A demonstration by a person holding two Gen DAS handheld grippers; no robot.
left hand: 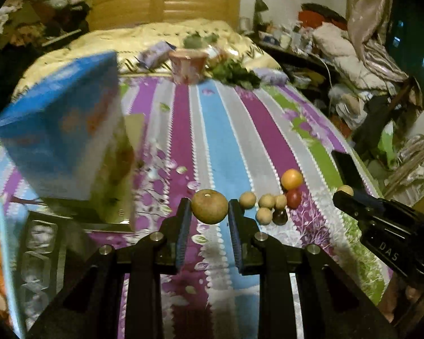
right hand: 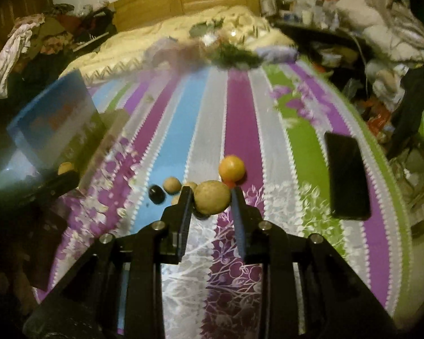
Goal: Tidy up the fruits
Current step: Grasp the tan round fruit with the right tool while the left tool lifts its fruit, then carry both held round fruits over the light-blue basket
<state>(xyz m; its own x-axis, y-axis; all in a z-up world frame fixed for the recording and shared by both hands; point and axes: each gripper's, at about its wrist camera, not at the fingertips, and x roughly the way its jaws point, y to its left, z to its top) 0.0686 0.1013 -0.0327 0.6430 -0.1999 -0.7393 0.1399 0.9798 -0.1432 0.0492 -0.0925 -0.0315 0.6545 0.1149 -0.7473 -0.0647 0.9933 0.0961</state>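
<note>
Bed: the striped purple, blue, grey and green bedsheet (left hand: 220,130) carries everything; there is nothing firm under the loose fruit.
Box: a blue and white cardboard box (left hand: 62,130) is at about 10 o'clock in the left wrist view, blurred.
Container: a clear plastic tub (left hand: 2,226) showing orange pieces sits at 8 o'clock; probably where the fruit goes.
Phone: a black slab phone (right hand: 346,175) lies at 3 o'clock in the right wrist view; steer clear of it.
Left hand-held gripper (left hand: 209,212): closed on a round brown-skinned fruit (left hand: 209,206), pinched across its widest part.
Right hand-held gripper (right hand: 212,203): clamped on a smaller round tan fruit (right hand: 212,200).
Loose fruit: a round orange citrus (left hand: 292,178) and small tan balls lie at 3 o'clock of the left grip.
Advice: keep both grips level and steady, carry slowly, release low.
</note>
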